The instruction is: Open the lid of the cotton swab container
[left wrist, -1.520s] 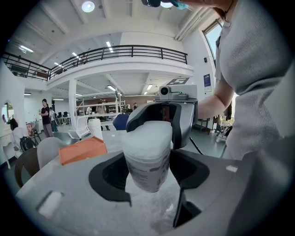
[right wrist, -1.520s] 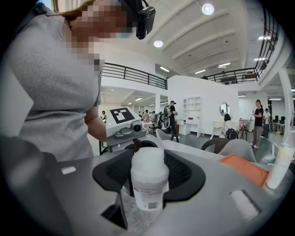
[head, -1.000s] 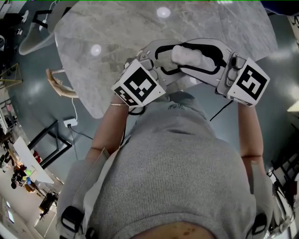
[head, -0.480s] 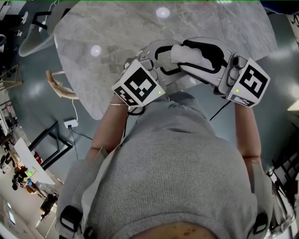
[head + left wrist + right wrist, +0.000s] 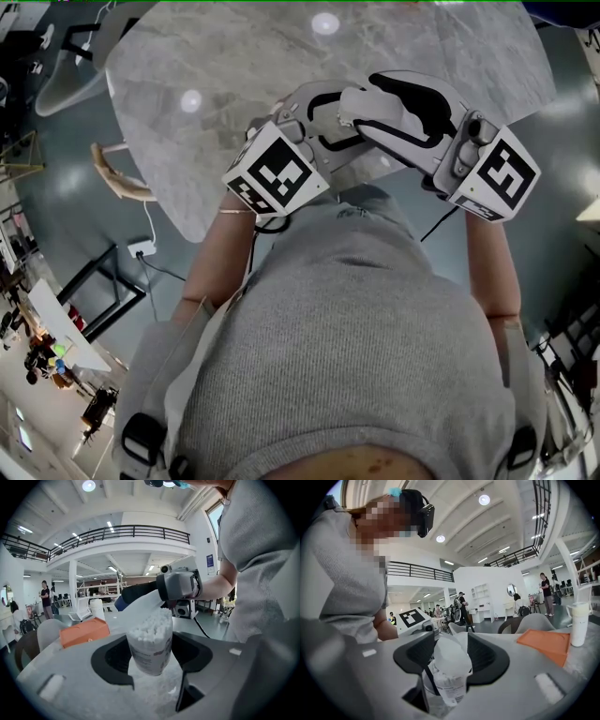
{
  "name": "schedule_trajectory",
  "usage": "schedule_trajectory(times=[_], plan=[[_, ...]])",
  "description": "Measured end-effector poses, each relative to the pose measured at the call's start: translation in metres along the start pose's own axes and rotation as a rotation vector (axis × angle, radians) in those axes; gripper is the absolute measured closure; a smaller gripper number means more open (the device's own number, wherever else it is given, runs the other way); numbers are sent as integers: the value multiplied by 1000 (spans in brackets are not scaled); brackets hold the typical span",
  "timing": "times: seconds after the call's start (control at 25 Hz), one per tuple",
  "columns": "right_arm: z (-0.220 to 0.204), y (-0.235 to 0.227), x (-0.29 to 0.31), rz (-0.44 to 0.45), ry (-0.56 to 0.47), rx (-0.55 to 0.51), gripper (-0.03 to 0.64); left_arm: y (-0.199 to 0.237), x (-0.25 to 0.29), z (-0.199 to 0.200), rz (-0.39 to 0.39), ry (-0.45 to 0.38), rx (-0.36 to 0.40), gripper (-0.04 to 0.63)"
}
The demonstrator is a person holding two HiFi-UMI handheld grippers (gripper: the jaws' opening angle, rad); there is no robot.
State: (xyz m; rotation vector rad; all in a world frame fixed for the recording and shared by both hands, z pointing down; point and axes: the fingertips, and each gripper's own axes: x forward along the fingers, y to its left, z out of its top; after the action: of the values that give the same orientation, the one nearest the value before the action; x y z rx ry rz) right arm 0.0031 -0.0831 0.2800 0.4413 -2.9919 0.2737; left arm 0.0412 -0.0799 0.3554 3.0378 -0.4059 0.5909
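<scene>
Gripping the clear, cylindrical plastic cotton swab container [image 5: 150,644] round its body with the left claw [image 5: 152,660], clamped from both sides, roughly upright between the pads, apparently lifted off the grey marbled surface [image 5: 216,84]. Meeting it from beyond with the right claw [image 5: 451,660], closed on the translucent white plastic lid [image 5: 447,651] between two black pads, just above the labelled body.

Looking along the left claw: lid tilted up and back beyond the mouth, with packed white swabs [image 5: 152,623] bare at the top.

Judging the step as the opening itself, likely near its end, with the lid already raised off most of the rim. Impossible to tell whether freed entirely or hanging by a hinge at its far edge.

For the next move, probably: hold the left claw firm and steady, ease the right claw further up and away along the tilt, gently, without tipping the mouth or spilling swabs.
</scene>
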Motion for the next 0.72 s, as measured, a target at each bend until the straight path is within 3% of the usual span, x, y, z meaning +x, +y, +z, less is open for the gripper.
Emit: schedule_trajectory(times=[0.72], plan=[[21, -14, -1, -91, -96, -46, 463, 5, -1, -1, 22, -20, 3, 331]])
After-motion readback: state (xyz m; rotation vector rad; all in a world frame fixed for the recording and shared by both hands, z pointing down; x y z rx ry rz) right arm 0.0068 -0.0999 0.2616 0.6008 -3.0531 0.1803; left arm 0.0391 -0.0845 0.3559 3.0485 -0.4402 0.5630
